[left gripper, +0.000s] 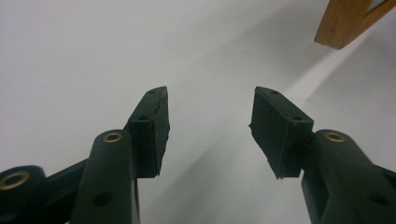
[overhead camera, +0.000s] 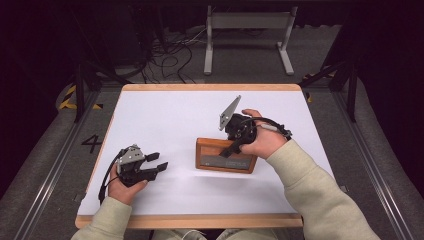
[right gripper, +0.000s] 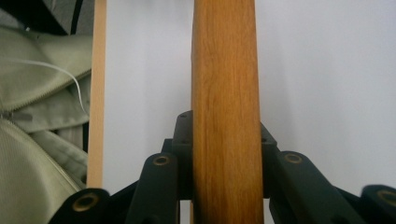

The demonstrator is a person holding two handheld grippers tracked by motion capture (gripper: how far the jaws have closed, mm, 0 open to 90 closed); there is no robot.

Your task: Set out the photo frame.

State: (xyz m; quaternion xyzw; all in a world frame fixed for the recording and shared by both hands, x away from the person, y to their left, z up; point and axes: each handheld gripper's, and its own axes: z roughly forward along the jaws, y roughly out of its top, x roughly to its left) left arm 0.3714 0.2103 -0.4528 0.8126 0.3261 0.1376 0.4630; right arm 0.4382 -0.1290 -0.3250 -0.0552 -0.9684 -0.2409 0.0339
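The flat rectangular wooden frame with a dark grey panel in its middle sits on the white table top, a little right of the table's centre and closer to the person's edge than to the far one. Its right part is taken up by the right gripper, which comes at the frame from the far-right side with the hand wrapped around its body. In the right gripper view the frame's brown wooden edge runs straight up between the two black jaws, and both pads press flat against its sides — a firm clamp on the wood, with the jaws set only as wide as that rail. Past the frame in that view lie the table's pale wooden rim and a fold of the person's olive-green sleeve.

The left gripper rests well to the left of the frame, low over the table — its jaws stand apart with nothing between them. In the left gripper view a corner of the frame shows beyond its right jaw, clear of both pads.
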